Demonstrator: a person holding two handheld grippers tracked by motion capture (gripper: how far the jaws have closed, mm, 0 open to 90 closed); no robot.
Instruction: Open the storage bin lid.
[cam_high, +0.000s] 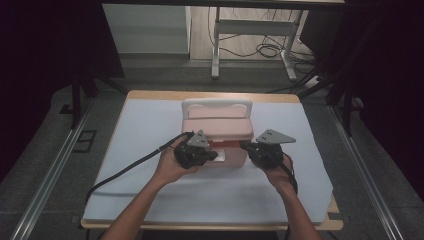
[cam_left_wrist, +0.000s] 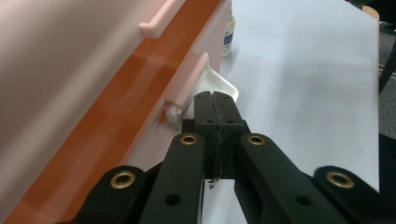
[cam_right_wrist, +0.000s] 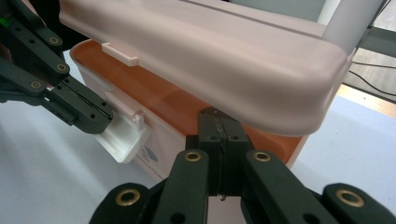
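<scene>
On the left, my left fingers (cam_high: 212, 156) are clenched tight together with nothing between them, their tips resting at the white latch (cam_left_wrist: 219, 84) that hangs flipped open from the near front face of the pink storage box (cam_high: 216, 131). Seen from my right gripper view, the same left fingers (cam_right_wrist: 100, 116) touch the top edge of that latch (cam_right_wrist: 125, 137), which tilts outward and down from the box wall rather than sitting snapped against the lid.

The box stands in the middle of the white-covered desk (cam_high: 150, 200), its white handle (cam_high: 216, 104) up at the far side. Its pale pink lid (cam_right_wrist: 224, 60) is raised a little at the near edge: a band of the orange inner tray (cam_right_wrist: 187, 105) shows in the gap between lid and base. A small white bottle (cam_left_wrist: 227, 39) stands on the desk just beside the box.

On the right, my right fingers (cam_right_wrist: 219, 122) are also clenched shut and empty, their tips pushed in just under the lid's near right corner.

So I judge the latch already undone and the lid just started upward. What remains, as I read it, is to swing the lid fully up and back; whether my right fingers actually bear its weight, I cannot tell
</scene>
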